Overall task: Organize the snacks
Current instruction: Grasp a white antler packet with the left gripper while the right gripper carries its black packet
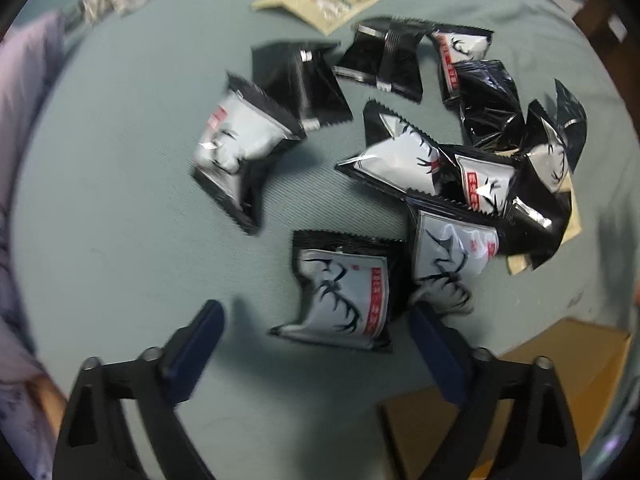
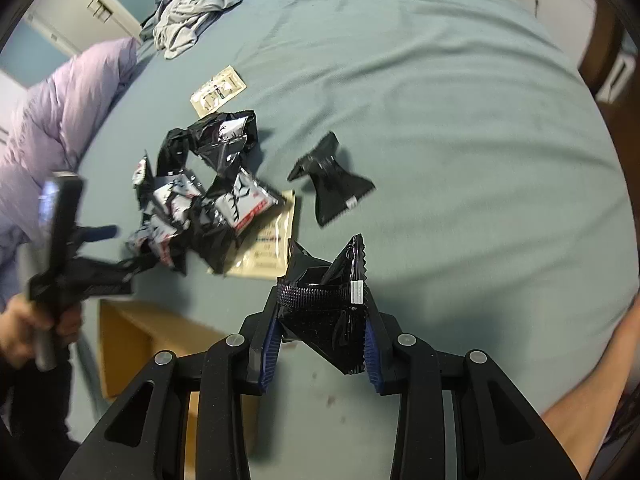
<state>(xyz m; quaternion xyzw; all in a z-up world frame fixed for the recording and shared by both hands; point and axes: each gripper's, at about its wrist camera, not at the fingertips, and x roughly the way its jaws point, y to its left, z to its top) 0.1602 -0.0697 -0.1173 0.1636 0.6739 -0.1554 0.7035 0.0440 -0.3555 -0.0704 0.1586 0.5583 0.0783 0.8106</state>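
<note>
Snack sorting on the bed (image 2: 400, 80), and both hands are busy. The right hand-held gripper (image 2: 320, 344) holds a black packet (image 2: 324, 312), the pads squeezing its sides so the foil bows up between them, lifted clear of the sheet. Beyond that packet lies a lone black one (image 2: 332, 180), well apart from the pile (image 2: 200, 200), which sits to the left on top of a beige sachet (image 2: 264, 248). A second beige sachet (image 2: 218, 90) lies past the pile, toward the crumpled cloth (image 2: 192, 12). The cardboard box (image 2: 136, 344) sits near the pile, at the bed's edge. Over on the other side, the left hand-held gripper (image 1: 316, 344) points straight down with its jaws wide and nothing pinched; a white antler-print packet (image 1: 344, 292) lies between the fingers, not yet touched as far as I can see. Around that packet lie more white-faced packets and face-down black ones, the thick of the pile (image 1: 480, 168) just beyond it. The step looks like pick-and-place, one packet carried, the next lined up. Next for the right: take its packet to wherever the sorted ones go, perhaps by the lone black one, perhaps the box; I can't tell which. For the left: drop lower, straddle the antler packet squarely, close on its sides without catching its neighbour (image 1: 452, 252).
</note>
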